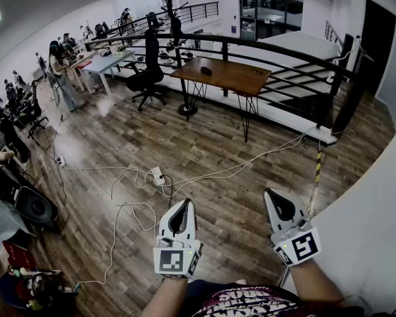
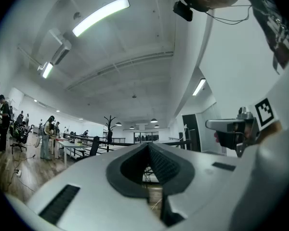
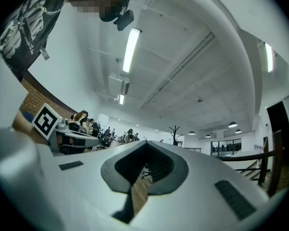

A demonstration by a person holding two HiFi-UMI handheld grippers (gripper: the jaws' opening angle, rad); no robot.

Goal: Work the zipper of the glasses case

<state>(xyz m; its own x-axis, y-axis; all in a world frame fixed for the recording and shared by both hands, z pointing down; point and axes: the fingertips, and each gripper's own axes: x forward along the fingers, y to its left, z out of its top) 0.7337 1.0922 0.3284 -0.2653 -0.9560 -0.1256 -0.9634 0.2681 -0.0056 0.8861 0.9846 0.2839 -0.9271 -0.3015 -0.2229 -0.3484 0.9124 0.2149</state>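
No glasses case shows in any view. In the head view my left gripper [image 1: 183, 204] and my right gripper [image 1: 272, 194] are held side by side at waist height over the wooden floor, both pointing forward. Each has its jaws shut with nothing between them. The left gripper view looks along the closed jaws of the left gripper [image 2: 148, 146] out over the office, and the right gripper [image 2: 235, 129] shows at its right edge. Over the closed right gripper [image 3: 145, 144], the right gripper view takes in the ceiling, with the left gripper's marker cube [image 3: 47, 120] at its left.
White cables and a power strip [image 1: 158, 176] lie on the floor ahead. A wooden table [image 1: 225, 74] stands by a black railing [image 1: 277, 51], with an office chair [image 1: 147, 76] to its left. A white wall [image 1: 376, 210] rises at the right. People work at desks [image 1: 105, 63] far left.
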